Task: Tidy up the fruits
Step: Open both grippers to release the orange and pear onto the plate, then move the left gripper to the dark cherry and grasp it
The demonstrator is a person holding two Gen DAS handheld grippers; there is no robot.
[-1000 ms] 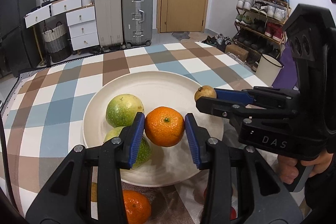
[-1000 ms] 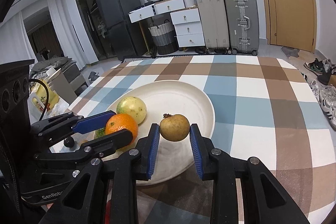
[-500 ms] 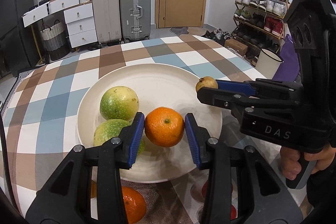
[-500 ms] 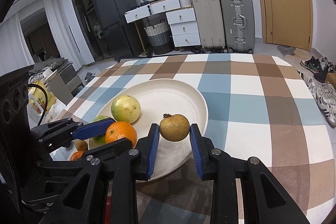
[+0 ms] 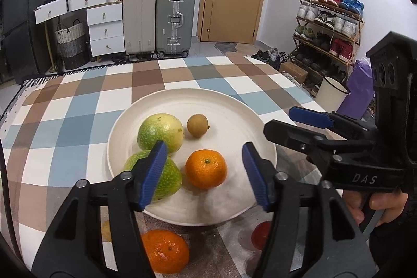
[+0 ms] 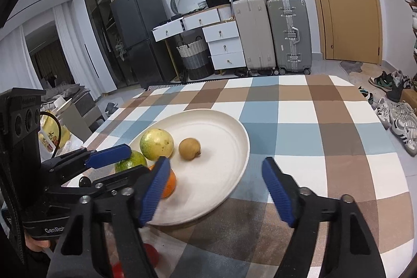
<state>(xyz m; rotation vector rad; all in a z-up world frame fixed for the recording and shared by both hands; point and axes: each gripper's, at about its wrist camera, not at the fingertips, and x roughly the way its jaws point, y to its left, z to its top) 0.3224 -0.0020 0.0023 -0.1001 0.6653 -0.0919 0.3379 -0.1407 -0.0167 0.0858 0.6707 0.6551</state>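
A white plate [image 5: 229, 103] [image 6: 234, 132] on the checked tablecloth holds an orange mandarin [image 5: 206, 169] [image 6: 169, 183], two green passion fruits [image 5: 160, 132] [image 5: 166, 179] [image 6: 156, 143] and a small brown fruit [image 5: 197, 125] [image 6: 189, 148]. My left gripper [image 5: 204, 173] is open above the plate's near side, with the mandarin lying free between its jaws. My right gripper [image 6: 216, 192] is open and empty over the plate's front right rim; it also shows in the left wrist view [image 5: 299, 124].
A second mandarin [image 5: 165, 254] and a red fruit [image 5: 260, 235] [image 6: 151, 254] lie on the table in front of the plate. The table's far edge faces suitcases, drawers and a door. A shoe rack [image 5: 328, 25] and a white bin [image 5: 331, 95] stand to the right.
Both grippers have opened and drawn back. The mandarin was let go onto the plate by the left gripper, and the brown fruit was let go onto the plate by the right one.
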